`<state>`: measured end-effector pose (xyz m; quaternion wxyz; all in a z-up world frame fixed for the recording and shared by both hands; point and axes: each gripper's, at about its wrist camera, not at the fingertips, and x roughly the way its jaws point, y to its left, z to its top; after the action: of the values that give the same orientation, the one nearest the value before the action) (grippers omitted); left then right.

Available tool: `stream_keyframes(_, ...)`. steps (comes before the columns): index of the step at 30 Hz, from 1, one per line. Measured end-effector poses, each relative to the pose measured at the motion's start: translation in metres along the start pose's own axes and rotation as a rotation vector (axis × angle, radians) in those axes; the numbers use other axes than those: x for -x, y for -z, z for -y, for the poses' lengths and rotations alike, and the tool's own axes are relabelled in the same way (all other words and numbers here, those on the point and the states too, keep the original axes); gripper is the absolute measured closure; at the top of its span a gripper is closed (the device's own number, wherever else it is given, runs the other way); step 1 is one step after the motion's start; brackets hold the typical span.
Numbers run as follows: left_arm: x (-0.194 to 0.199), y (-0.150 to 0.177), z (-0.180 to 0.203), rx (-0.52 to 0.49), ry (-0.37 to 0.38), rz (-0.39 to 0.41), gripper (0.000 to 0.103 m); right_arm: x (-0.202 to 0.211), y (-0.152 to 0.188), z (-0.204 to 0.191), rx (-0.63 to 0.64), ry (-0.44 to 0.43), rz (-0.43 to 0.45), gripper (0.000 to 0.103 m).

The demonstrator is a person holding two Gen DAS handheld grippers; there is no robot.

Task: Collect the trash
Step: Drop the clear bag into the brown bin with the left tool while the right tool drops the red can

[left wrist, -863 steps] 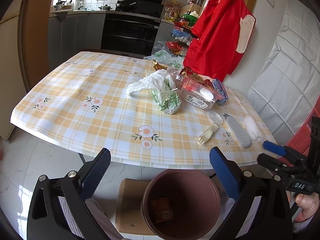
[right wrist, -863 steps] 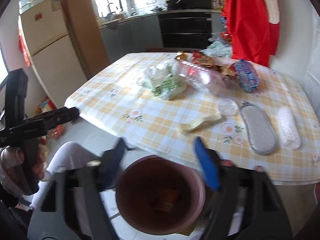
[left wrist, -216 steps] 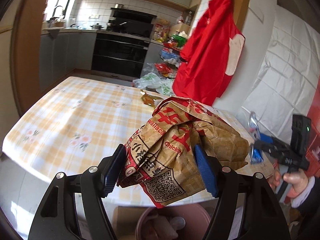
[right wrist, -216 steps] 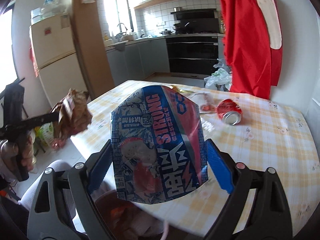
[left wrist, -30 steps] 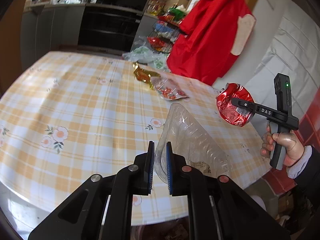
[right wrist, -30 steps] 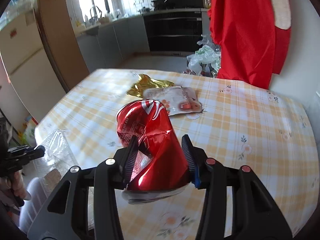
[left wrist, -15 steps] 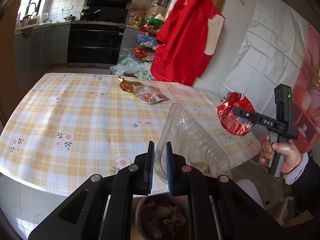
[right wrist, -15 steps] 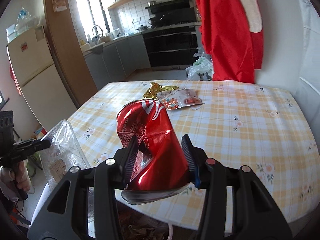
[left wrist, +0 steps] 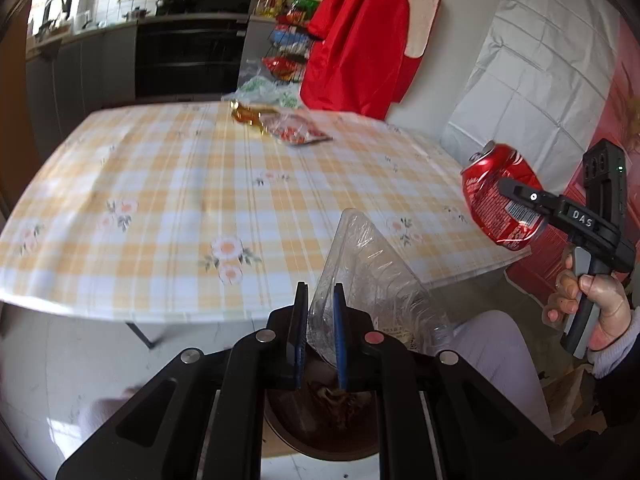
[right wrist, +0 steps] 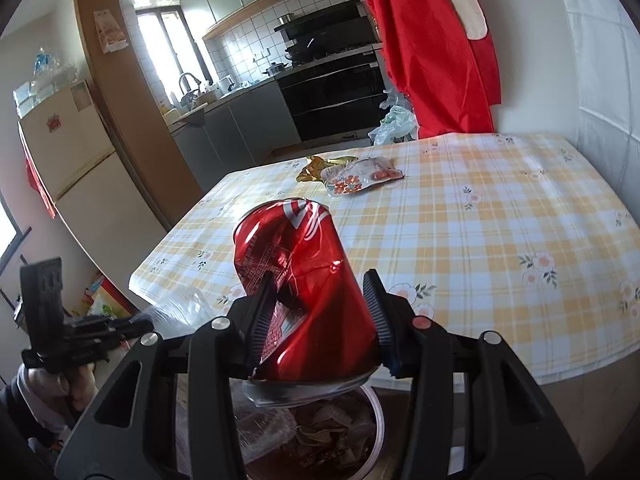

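My left gripper [left wrist: 320, 332] is shut on the edge of a clear plastic food container [left wrist: 372, 276], held in the air off the table's near edge. Below it stands the brown trash bin [left wrist: 320, 432], holding crumpled trash. My right gripper [right wrist: 320, 312] is shut on a crushed red soda can [right wrist: 304, 280], also above the bin [right wrist: 372, 440]. In the left wrist view the can [left wrist: 496, 200] and the right gripper [left wrist: 504, 190] hang to the right of the table. A gold wrapper [right wrist: 316, 166] and a clear snack packet [right wrist: 360, 176] lie on the far side of the checked tablecloth [right wrist: 480, 240].
A red apron [left wrist: 360, 40] hangs at the table's far end beside a white quilted wall [left wrist: 540, 60]. Kitchen cabinets and an oven [left wrist: 188, 52] stand behind. A fridge [right wrist: 80, 168] is at the left. A person's leg [left wrist: 500, 360] is next to the bin.
Both grippers have drawn back from over the table toward its near edge, each keeping its item. The bin has come into view beneath them.
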<state>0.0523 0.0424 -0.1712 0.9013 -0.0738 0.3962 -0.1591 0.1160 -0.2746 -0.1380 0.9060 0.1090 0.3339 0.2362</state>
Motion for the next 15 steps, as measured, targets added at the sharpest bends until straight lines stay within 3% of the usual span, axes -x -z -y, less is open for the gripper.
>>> stream_keyframes(4,-0.009,0.01,0.005,0.007,0.019,-0.021,0.089,0.0,0.002,0.001,-0.003,-0.006,-0.004,0.056)
stream_keyframes(6,-0.017,0.014,0.007,0.026,0.034,-0.036,0.074,0.0,0.002,0.001,-0.002,-0.012,-0.005,0.056)
stream_keyframes(7,-0.019,0.016,0.006,0.041,0.047,-0.035,0.054,0.0,0.003,-0.001,0.0,-0.015,-0.006,0.056)
stream_keyframes(9,-0.016,0.017,0.005,0.053,0.049,-0.011,0.04,0.0,0.006,-0.004,0.013,-0.016,-0.008,0.056)
stream_keyframes(15,0.001,0.009,0.002,0.048,-0.04,0.076,0.016,-0.003,0.017,-0.012,0.04,-0.022,-0.035,0.056)
